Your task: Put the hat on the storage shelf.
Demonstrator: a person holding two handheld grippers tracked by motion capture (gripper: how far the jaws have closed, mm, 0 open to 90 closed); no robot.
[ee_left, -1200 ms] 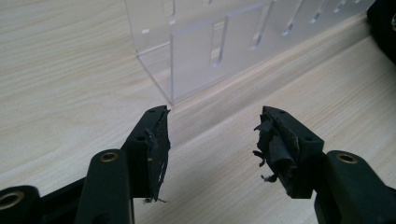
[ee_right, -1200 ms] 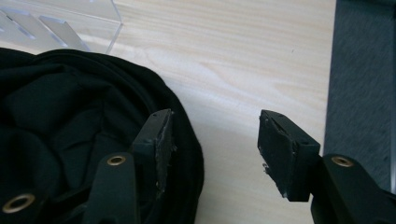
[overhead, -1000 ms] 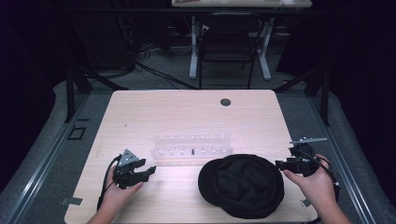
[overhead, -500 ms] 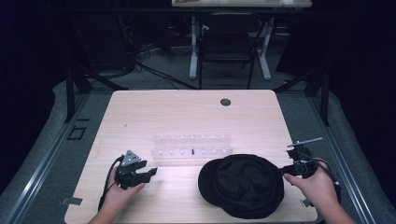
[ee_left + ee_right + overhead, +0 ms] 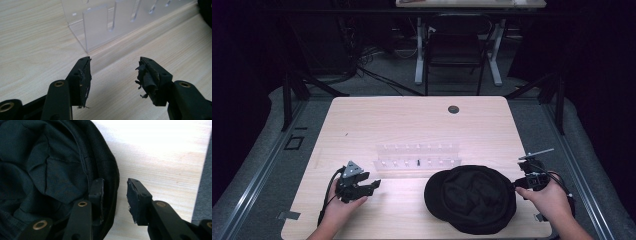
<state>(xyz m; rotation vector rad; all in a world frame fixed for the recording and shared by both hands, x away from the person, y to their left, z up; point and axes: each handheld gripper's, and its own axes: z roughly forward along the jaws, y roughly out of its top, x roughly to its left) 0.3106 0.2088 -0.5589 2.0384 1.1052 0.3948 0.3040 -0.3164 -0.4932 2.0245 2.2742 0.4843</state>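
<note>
Black hat at the table's near right edge, right gripper straddling its rim.

We see the black hat lying on the wooden table, just in front of the clear acrylic rack. Our right gripper has its jaws parted, one inside the hat's rim, one outside over bare wood. Our left gripper, jaws apart and empty, sits well left of the hat, pointing at the rack's corner.

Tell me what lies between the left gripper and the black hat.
Bare wooden table in the high view; nothing sits between the left gripper and the black hat. The clear rack stands farther back.
</note>
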